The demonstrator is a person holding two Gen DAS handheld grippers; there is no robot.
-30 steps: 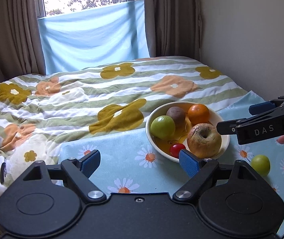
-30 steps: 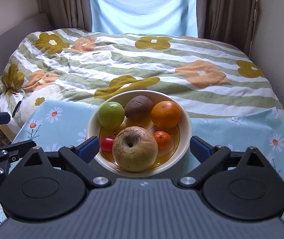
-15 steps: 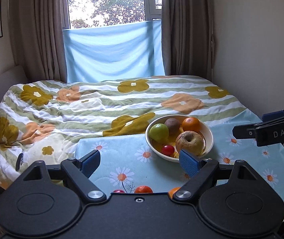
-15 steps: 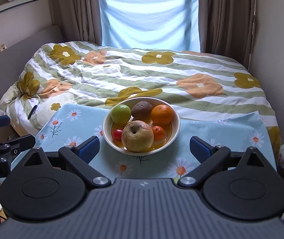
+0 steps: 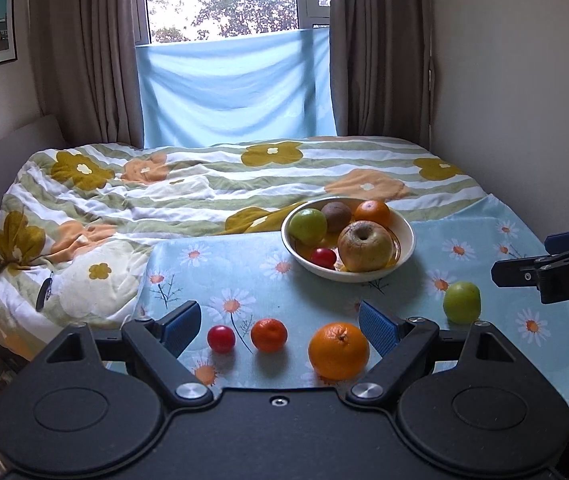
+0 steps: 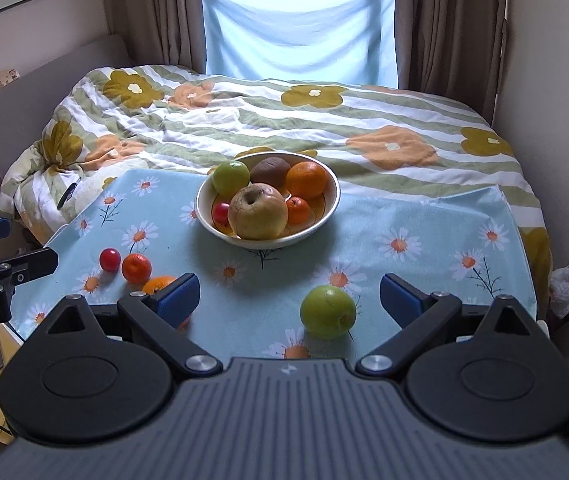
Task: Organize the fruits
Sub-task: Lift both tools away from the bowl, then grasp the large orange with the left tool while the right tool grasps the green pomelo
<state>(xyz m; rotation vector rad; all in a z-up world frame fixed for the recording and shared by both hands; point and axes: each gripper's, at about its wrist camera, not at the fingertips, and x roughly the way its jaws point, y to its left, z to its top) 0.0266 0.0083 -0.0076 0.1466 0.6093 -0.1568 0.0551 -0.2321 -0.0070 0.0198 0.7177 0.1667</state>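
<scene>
A: Which fruit sits closest to a tool?

B: The loose green apple (image 6: 327, 311) lies on the daisy cloth (image 6: 424, 216) straight ahead of the right gripper (image 6: 289, 296), between its spread, empty jaws.

A: And the left gripper (image 5: 280, 326)?

B: Also spread and empty; the large orange (image 5: 339, 350) lies just inside its right pad, the bowl (image 5: 404, 236) well beyond.

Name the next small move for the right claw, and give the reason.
Probably ease the right claw forward and down around the loose green apple. Its jaws stand open and empty, the apple lies on the cloth just ahead between them, and the bowl already holds other fruit.
</scene>
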